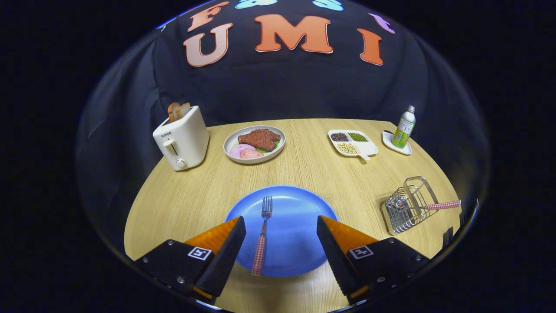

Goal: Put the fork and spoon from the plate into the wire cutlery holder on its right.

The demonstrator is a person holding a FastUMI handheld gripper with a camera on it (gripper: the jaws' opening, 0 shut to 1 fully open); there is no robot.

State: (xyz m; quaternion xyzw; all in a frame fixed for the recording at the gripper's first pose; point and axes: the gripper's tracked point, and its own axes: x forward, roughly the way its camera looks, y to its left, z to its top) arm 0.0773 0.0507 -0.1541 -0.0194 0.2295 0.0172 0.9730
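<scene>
The metal fork with a red-checked handle [262, 237] is lying on the round blue plate [299, 243], tines pointing away, between the spread fingers of the hand-held gripper [281, 239], which are pinching nothing. It is looking light, stiff and thin, its steel neck likely slippery; the patterned handle, overhanging the plate's near rim, is offering the better hold. On the pale wood-grain bench [304, 169], the silver wire cutlery holder [406, 206] is sitting to the plate's right, tipped, with a matching red-checked handle [443, 205], probably the spoon's, sticking out of it
</scene>
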